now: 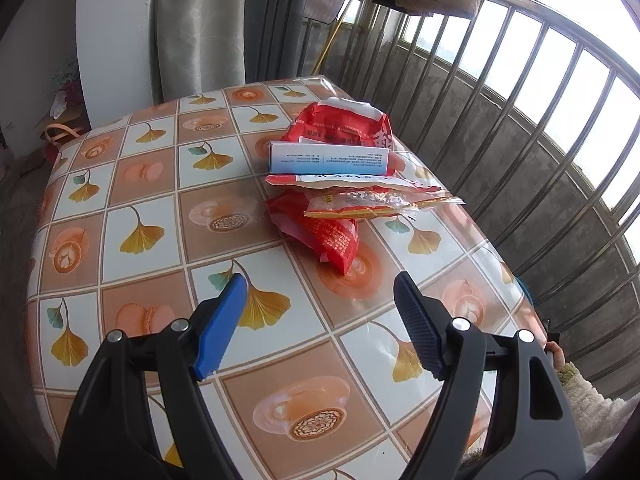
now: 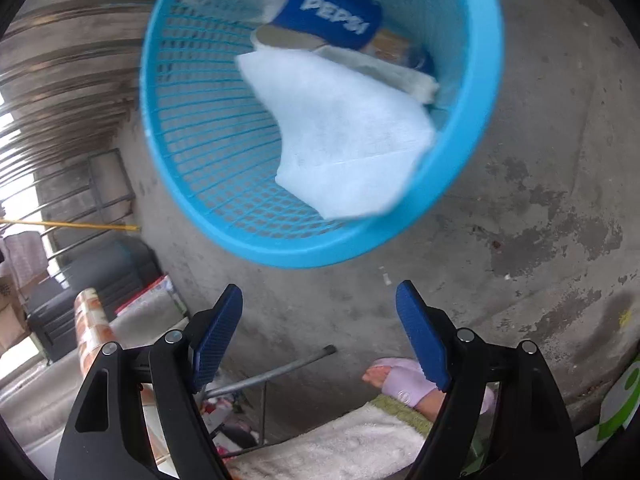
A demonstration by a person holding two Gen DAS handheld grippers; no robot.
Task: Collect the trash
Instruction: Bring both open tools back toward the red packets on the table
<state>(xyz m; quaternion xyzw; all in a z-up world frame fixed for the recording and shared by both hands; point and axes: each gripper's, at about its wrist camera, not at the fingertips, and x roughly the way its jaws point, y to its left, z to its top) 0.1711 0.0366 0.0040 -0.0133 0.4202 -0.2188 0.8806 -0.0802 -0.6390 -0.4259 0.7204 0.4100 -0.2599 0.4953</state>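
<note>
**A:** Blue pads on the left gripper (image 1: 320, 320) are sitting wide apart, holding nothing, hovering low over the tiled tablecloth (image 1: 152, 200). The trash pile is lying ahead of it: red wrappers (image 1: 332, 236), a white box (image 1: 328, 157), a clear wrapper (image 1: 380, 203).

**B:** The right gripper (image 2: 320, 328) is hanging spread and empty too, pointing down at the concrete floor (image 2: 540, 200). The blue basket (image 2: 480, 120) is sitting just ahead, holding a Pepsi can (image 2: 332, 16) and a white tissue (image 2: 352, 136). A slippered foot (image 2: 400, 380) is poking in near the right finger.
</note>
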